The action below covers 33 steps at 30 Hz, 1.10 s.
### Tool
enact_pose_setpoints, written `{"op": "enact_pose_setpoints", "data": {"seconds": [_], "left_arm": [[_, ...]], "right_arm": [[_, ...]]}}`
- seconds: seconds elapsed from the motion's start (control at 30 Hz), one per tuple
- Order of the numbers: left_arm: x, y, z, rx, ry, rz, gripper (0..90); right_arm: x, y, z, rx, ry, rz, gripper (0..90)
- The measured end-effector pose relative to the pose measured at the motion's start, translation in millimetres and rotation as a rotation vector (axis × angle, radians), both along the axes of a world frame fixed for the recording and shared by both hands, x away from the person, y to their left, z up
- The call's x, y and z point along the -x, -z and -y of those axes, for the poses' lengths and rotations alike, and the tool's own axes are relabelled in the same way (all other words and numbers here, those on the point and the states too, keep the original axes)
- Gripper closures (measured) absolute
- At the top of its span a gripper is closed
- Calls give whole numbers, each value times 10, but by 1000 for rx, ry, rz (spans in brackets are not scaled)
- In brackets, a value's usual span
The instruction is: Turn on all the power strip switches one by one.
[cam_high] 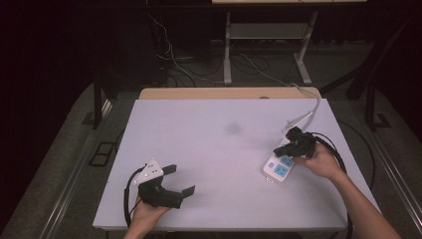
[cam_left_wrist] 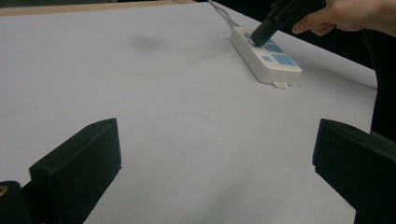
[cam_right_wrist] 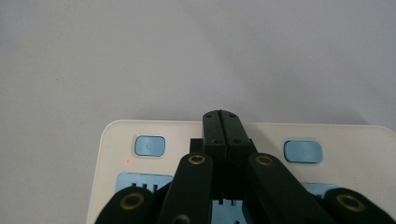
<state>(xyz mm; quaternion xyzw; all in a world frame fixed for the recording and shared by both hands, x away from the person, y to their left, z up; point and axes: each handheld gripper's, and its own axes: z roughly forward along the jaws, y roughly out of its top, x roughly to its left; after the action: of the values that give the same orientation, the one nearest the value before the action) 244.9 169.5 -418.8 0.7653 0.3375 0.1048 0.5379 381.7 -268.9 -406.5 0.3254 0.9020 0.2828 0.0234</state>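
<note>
Right gripper (cam_right_wrist: 223, 116), jaws together, tipped down onto strip (cam_high: 278, 168), probably to press a switch (cam_right_wrist: 149, 146). Left gripper (cam_high: 175, 180), jaws apart, parked clear.

**White strip, blue sockets, black jaws**

Your power strip (cam_high: 278, 168) is white, with light blue socket faces and two light blue buttons (cam_right_wrist: 149, 145). A tiny red dot glows beside one button. Your right gripper (cam_high: 287, 148) is black with brass-coloured rivets. Your left gripper (cam_high: 180, 180) is black too, topped by a pale grey plate. The table (cam_high: 219, 149) is plain pale lilac-white, with one faint dark smudge (cam_high: 233, 128).
</note>
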Motion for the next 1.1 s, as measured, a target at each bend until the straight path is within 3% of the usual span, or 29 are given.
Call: {"op": "enact_pose_setpoints", "data": {"seconds": [0.57,0.63,0.73,0.97,1.1], "left_arm": [[14,-9,6,1,-3,7,0],[18,-10,1,5,-5,7,0],[18,-9,-13,5,-8,8,0],[20,-12,-5,5,-3,9,0],[27,-13,11,2,3,11,0]], "right_arm": [[-21,34,-46,-15,-8,-7,900],[-10,17,-74,14,-20,5,900],[4,18,-79,18,-19,11,900],[20,43,-41,-10,-11,21,900],[53,72,-17,-24,-5,53,900]]}}
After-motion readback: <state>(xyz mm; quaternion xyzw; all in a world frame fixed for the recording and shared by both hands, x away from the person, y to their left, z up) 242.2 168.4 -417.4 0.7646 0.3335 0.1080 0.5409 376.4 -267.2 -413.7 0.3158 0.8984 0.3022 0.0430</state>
